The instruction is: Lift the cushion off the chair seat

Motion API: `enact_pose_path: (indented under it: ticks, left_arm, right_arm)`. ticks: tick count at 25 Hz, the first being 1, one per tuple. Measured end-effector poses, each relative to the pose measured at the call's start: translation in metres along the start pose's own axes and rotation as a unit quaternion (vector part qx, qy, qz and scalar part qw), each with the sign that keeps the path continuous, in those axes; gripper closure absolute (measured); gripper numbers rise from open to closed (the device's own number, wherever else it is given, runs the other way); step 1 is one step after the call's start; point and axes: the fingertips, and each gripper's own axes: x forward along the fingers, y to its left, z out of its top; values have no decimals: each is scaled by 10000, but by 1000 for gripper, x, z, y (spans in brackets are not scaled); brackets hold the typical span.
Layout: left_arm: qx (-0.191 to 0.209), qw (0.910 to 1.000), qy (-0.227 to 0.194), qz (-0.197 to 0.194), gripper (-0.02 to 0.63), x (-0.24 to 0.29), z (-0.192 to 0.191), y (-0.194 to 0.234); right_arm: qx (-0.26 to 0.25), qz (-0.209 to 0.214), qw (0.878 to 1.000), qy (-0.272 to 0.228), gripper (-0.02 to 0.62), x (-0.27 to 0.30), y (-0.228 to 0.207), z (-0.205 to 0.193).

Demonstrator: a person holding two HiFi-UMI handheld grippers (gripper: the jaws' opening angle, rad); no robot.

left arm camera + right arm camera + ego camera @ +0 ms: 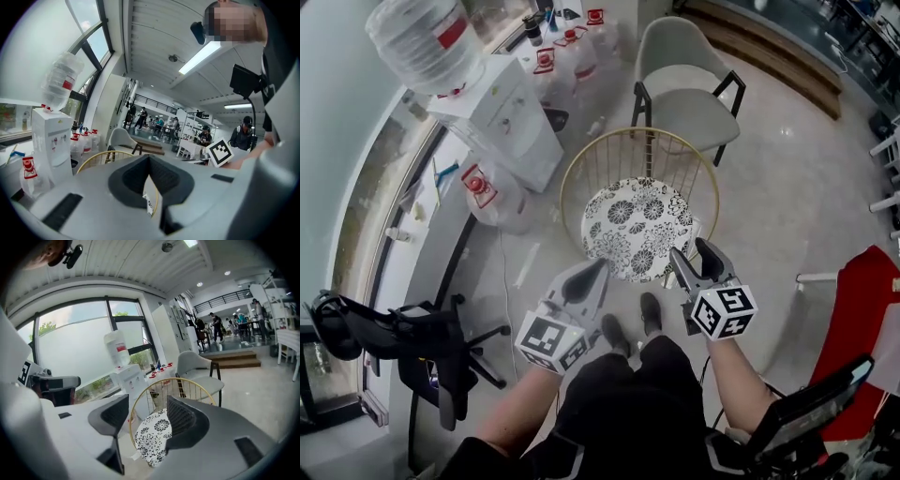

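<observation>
A round black-and-white flowered cushion [636, 228] lies on the seat of a gold wire chair [581, 164], straight ahead of me. My right gripper [694, 251] is by the cushion's near right edge, apart from it. It stands open, and in the right gripper view the cushion [152, 437] and the chair's gold rim [140, 404] show between its jaws [147, 408]. My left gripper [598, 267] hangs by the cushion's near left edge with its tips together and nothing held. In the left gripper view only a sliver of the cushion [149, 204] shows below the joined tips.
A white water dispenser [502, 117] with a big bottle [422, 37] stands left of the chair, with water jugs [492, 192] around it. A grey chair [689, 84] stands behind. A black office chair [403, 342] is at near left, a red seat [862, 319] at right.
</observation>
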Motion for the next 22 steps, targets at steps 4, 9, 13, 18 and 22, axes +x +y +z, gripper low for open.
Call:
enact_pose_path:
  ticks: [4,9,13,18,22]
  left_arm:
    - [-18,9996,231,157,598,22,-36,13]
    - [-140,9982,532,250,598,45,-84,25]
    - [-156,9959,815,369,598,61,-120,34]
    - [-294,9917,1181,416,598,76,-170,37]
    - [-377,9888,1373,459,598,85,-199,43]
  right_arm:
    - [565,-321,9973,347,299,20,-40,-50]
    - [1223,-725,9859,877,257,37,-77,-125]
    - [1652,-884,9735,1311,249,49,-96,-179]
    - [2021,-1037,9596,1659,238,59,-112,-231]
    - [2278,-1133,9486,1883,235,69,-122,-263]
